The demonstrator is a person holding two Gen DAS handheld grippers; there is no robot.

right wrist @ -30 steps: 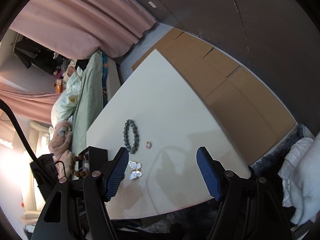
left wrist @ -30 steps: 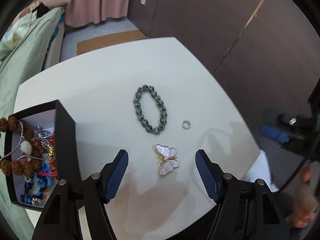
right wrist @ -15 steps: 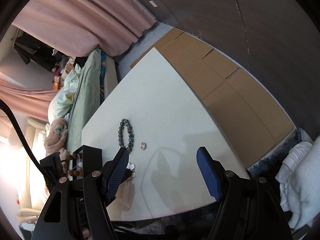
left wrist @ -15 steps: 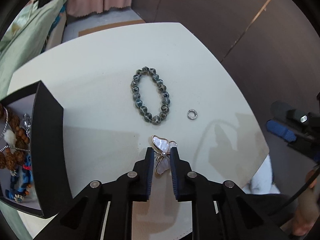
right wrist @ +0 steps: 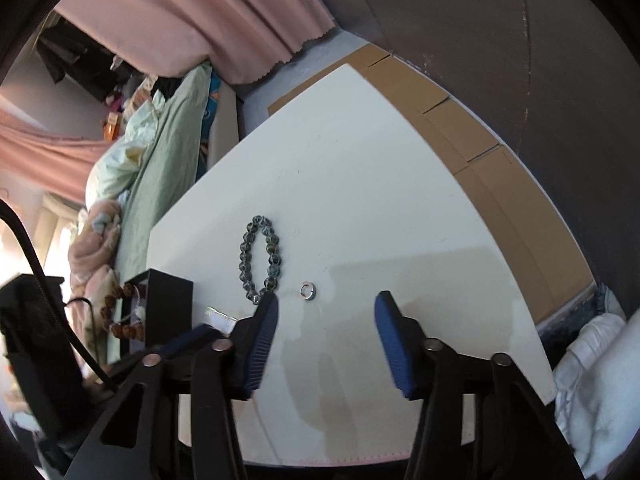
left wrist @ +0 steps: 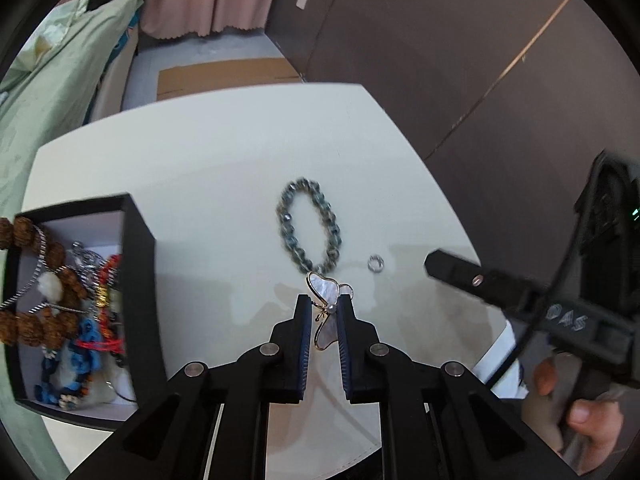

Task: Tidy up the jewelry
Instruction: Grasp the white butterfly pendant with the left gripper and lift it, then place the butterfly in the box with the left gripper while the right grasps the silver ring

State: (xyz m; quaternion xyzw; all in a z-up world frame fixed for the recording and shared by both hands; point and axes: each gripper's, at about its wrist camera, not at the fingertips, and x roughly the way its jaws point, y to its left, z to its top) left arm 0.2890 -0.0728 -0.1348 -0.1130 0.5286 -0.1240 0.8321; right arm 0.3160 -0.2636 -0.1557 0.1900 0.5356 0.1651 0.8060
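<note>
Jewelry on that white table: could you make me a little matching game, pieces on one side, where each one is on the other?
Things:
1. butterfly brooch
2. bead bracelet
3. small ring
4. brown bead strand

Places:
A. in the black box
B. lying on the table, in a loop
C. pinched between the left tongs
D. on the table, just right of the bracelet

Pairs: 1-C, 2-B, 3-D, 4-A
</note>
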